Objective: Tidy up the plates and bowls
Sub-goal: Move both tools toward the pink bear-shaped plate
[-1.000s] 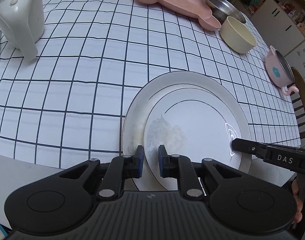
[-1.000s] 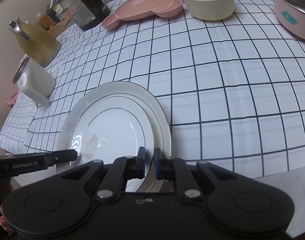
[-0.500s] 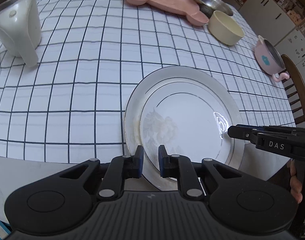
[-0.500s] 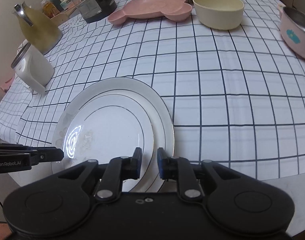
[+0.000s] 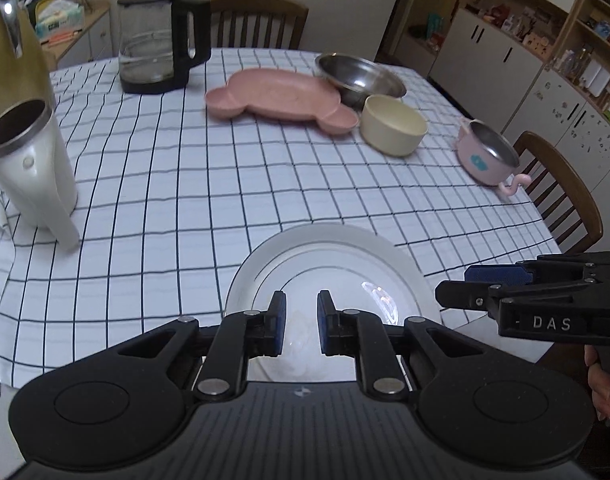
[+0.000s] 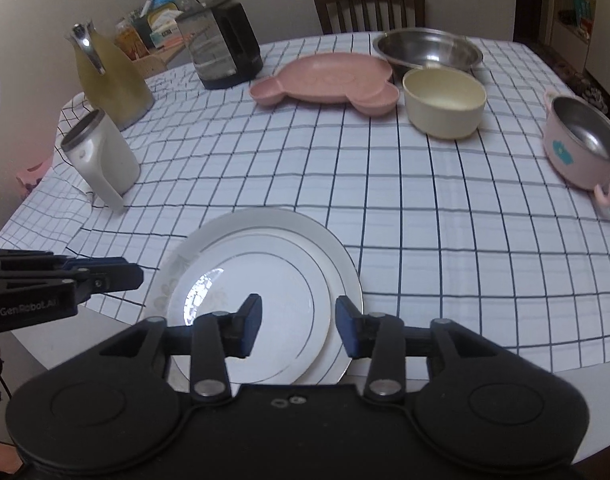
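White-and-black checked cloth covers the table [image 6: 425, 216], where two stacked white plates sit at the near edge beneath both grippers.

The large plate [image 6: 209, 248] carries the small plate [image 6: 265, 280] on top, shifted toward the large one's near right rim. Along the far edge lie a pink bear-shaped plate [image 6: 325, 76], a steel bowl [image 6: 429, 50] and a cream bowl [image 6: 445, 100]; a pink-sided bowl [image 6: 577, 144] stands at the right edge. A white mug [image 6: 101, 156] stands near the left edge. The right gripper [image 6: 297, 320] hangs above the plates, its jaws just opened and spread, holding nothing. The left gripper [image 5: 299, 322] hovers with jaws nearly together, empty.
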The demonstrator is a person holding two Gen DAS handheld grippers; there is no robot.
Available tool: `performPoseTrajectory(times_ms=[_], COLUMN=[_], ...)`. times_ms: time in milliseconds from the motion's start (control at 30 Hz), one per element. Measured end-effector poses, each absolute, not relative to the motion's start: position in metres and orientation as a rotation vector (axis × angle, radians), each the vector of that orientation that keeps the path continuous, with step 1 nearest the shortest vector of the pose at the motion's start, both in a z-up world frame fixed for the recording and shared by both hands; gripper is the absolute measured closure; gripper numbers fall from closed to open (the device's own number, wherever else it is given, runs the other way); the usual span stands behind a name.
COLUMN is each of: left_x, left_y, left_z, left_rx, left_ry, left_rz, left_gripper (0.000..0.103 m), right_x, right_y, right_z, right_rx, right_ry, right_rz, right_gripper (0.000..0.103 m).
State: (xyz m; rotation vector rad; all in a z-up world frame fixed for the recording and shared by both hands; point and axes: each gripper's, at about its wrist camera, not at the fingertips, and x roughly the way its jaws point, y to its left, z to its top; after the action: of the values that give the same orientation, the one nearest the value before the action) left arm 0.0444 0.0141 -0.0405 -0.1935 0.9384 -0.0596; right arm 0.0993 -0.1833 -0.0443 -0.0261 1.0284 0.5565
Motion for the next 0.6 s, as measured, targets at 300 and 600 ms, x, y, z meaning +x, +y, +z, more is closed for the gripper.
performPoseTrajectory(times_ms=[300,600], left_x=[0.043,0.066], left_y=[0.009,0.006], left_z=[-0.015,0.003], left_rx=[-0.18,-0.156], left_ry=[0.826,0.757], left_rz=[-0.047,-0.012], left_gripper=[0.046,0.031], right_x=[0.087,0.097], right_y=[-0.179,-0.183], right_z=[-0.008,0.012], right_rx=[-0.073,-0.105], right_ry=[0.909,0.826], right_rz=[0.571,0.569], right_gripper=[0.043,0.029])
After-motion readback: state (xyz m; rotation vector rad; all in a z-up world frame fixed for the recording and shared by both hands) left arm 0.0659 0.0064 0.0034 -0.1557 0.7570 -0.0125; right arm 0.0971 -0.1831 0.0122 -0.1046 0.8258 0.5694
